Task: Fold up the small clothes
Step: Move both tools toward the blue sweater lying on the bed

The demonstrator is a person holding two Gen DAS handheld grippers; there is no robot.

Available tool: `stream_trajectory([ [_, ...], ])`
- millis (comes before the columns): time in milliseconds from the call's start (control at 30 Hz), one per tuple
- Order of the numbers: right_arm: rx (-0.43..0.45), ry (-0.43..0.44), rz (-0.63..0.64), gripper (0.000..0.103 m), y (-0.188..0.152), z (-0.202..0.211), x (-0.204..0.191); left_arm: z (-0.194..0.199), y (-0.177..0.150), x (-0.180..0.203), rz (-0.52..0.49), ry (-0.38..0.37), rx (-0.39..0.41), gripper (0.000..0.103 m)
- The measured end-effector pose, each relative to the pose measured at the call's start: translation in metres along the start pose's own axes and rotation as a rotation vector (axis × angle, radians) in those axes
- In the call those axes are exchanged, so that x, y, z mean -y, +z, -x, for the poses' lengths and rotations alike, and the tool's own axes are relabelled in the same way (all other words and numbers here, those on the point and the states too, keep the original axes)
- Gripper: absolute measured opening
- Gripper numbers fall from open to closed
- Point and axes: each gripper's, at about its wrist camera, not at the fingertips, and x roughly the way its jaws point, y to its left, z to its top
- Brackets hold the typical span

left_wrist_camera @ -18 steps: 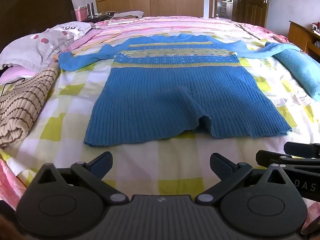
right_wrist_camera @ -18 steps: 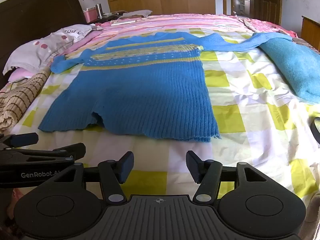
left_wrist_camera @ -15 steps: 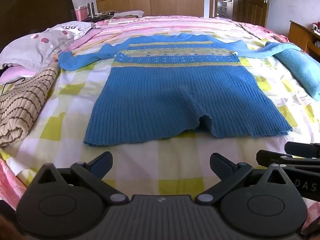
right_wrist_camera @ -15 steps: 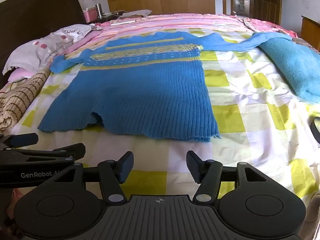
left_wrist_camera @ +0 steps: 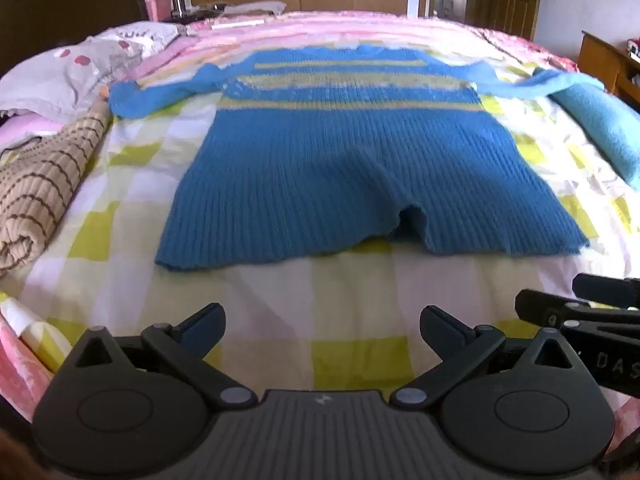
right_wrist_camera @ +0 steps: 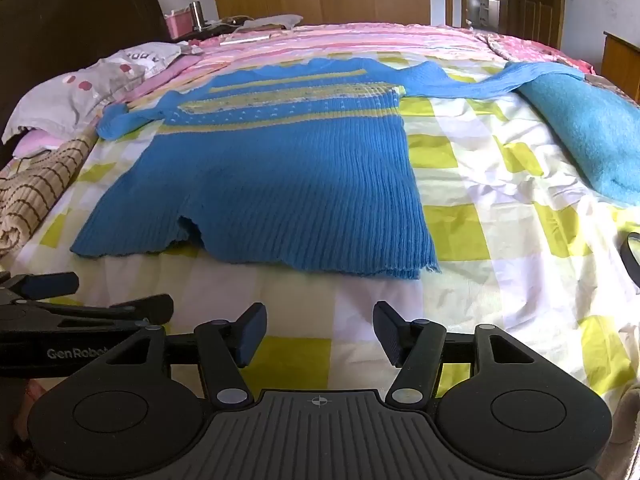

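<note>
A small blue knitted sweater (left_wrist_camera: 352, 164) with yellow stripes lies spread flat on the checked bed sheet, sleeves out to both sides, hem nearest me with a small raised fold in the middle. It also shows in the right wrist view (right_wrist_camera: 276, 184). My left gripper (left_wrist_camera: 322, 330) is open and empty, low over the sheet just short of the hem. My right gripper (right_wrist_camera: 318, 334) is open and empty, also short of the hem, to the right of the left one. Each gripper shows at the edge of the other's view.
A brown striped blanket (left_wrist_camera: 36, 184) and a grey pillow (left_wrist_camera: 76, 76) lie on the left. A folded light blue cloth (right_wrist_camera: 588, 128) lies on the right, over the sweater's right sleeve end. The bed sheet (left_wrist_camera: 328, 292) is yellow, white checked. Wardrobes and a door stand behind.
Both grippers have shifted very slightly toward the sweater; the view is a little blurred. Jaws stay open, sweater unmoved.
</note>
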Motion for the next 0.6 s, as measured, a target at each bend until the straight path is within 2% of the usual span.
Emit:
stream_trajectory([
  [267,-0.012,-0.004,-0.003,0.062,0.001,-0.003,-0.001,-0.009,-0.003,-0.001,0.004,-0.005,-0.051,0.103],
  [600,-0.017,-0.004,-0.010,0.062,0.000,-0.005,0.000,-0.012,-0.005,-0.005,0.017,-0.017,-0.065,0.103],
])
